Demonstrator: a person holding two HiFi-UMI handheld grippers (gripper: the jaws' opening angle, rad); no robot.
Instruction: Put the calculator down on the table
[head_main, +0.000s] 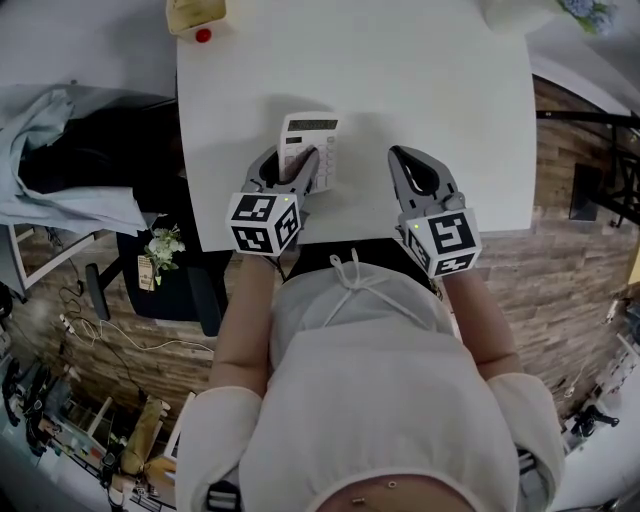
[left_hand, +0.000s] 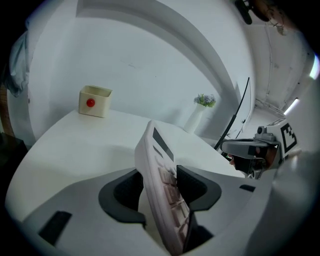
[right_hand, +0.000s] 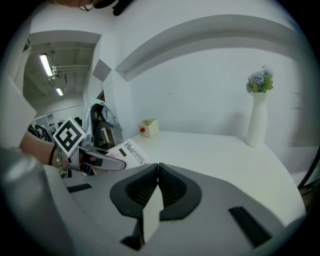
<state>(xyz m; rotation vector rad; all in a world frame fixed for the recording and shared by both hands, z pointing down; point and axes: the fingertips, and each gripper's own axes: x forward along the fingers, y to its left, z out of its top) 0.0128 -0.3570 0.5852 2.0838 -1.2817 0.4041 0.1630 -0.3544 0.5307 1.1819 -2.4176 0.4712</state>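
A white calculator (head_main: 310, 140) rests on the white table (head_main: 430, 90) near its front edge, display end away from me. In the left gripper view the calculator (left_hand: 162, 170) stands tilted on its long edge between the jaws of my left gripper (left_hand: 157, 172). Its keys lean against the right jaw, and a pale gap shows on the left side, so the left gripper (head_main: 290, 165) reads as open. My right gripper (head_main: 405, 160) hovers just to the right, jaws shut with nothing between them. From the right gripper (right_hand: 158, 167) view, the calculator (right_hand: 131, 152) shows at the left.
A small cream box with a red button (head_main: 197, 18) stands at the table's far left corner. A white vase with flowers (right_hand: 258, 115) is at the far right. A chair draped with clothes (head_main: 60, 170) stands left of the table.
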